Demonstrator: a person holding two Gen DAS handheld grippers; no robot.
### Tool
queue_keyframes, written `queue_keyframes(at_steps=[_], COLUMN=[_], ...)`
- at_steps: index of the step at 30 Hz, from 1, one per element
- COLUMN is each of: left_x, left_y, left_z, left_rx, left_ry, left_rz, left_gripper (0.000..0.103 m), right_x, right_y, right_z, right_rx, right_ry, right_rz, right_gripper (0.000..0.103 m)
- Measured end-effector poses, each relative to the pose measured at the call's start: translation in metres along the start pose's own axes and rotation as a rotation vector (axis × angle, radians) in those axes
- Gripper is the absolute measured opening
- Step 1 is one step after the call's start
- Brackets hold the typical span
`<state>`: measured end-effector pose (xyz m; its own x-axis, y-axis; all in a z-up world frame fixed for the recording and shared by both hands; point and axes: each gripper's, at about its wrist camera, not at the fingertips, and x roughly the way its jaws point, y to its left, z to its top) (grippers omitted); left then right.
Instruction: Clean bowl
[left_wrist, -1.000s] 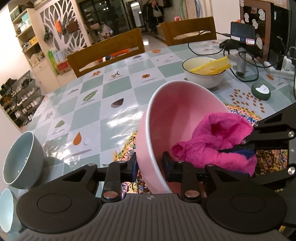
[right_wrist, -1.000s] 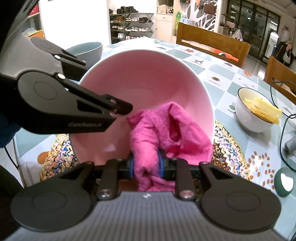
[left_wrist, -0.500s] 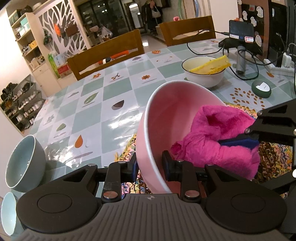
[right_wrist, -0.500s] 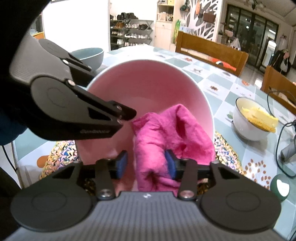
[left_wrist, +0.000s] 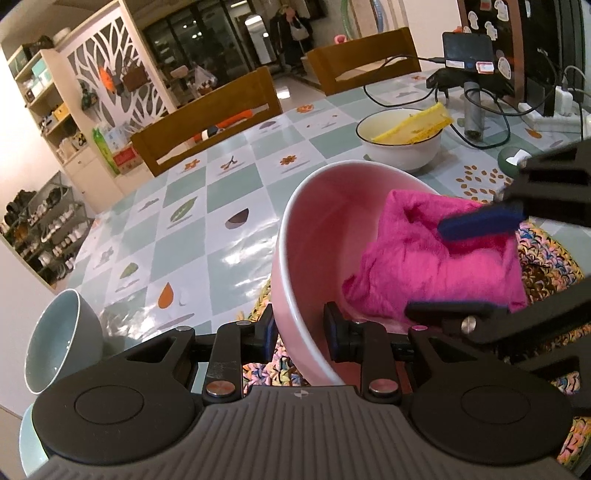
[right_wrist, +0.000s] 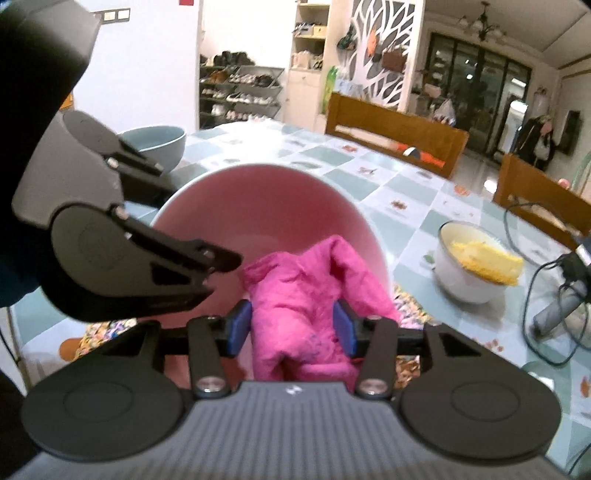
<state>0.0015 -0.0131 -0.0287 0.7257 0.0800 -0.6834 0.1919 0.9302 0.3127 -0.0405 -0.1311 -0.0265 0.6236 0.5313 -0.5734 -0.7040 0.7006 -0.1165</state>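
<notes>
A pink bowl is tipped on its side over a braided mat. My left gripper is shut on the bowl's near rim, one pad outside the wall and one inside. A crumpled magenta cloth lies inside the bowl. My right gripper straddles the cloth. Its jaws are opening, and the blue pads stand at the cloth's sides without squeezing it.
A white bowl holding a yellow sponge stands further back on the tiled tablecloth. A grey-blue bowl lies at the table's left edge. Cables, a phone stand and wooden chairs are behind.
The right gripper's jaws have spread apart, releasing their squeeze on the magenta cloth, which has loosened. The left gripper has kept its hold on the pink bowl's rim.
</notes>
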Motion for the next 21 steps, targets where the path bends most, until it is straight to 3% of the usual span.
queue_keyframes(at_steps=[7,11,14,19,21], left_x=[-0.002,-0.002,-0.003,-0.004,-0.004], left_y=[-0.001,-0.001,-0.001,-0.001,-0.001], left_z=[0.0,-0.001,-0.002,-0.002,-0.001], left_rx=[0.022,0.025,0.024,0.021,0.022], left_ry=[-0.012,-0.016,-0.017,-0.02,-0.024], left_rz=[0.004,0.004,0.003,0.0,-0.001], left_gripper=[0.028,0.028,0.028,0.028,0.028], right_x=[0.004,0.012,0.016,0.022,0.027], right_y=[-0.003,-0.011,-0.015,-0.02,-0.02], right_z=[0.005,0.006,0.006,0.005,0.004], right_rx=[-0.102,-0.091,-0.055,0.0,0.01], right_ry=[-0.036,-0.023,-0.006,0.024,0.041], right_rz=[-0.068,-0.055,-0.026,0.038,0.063], right_gripper=[0.079,0.079,0.075,0.049,0.047])
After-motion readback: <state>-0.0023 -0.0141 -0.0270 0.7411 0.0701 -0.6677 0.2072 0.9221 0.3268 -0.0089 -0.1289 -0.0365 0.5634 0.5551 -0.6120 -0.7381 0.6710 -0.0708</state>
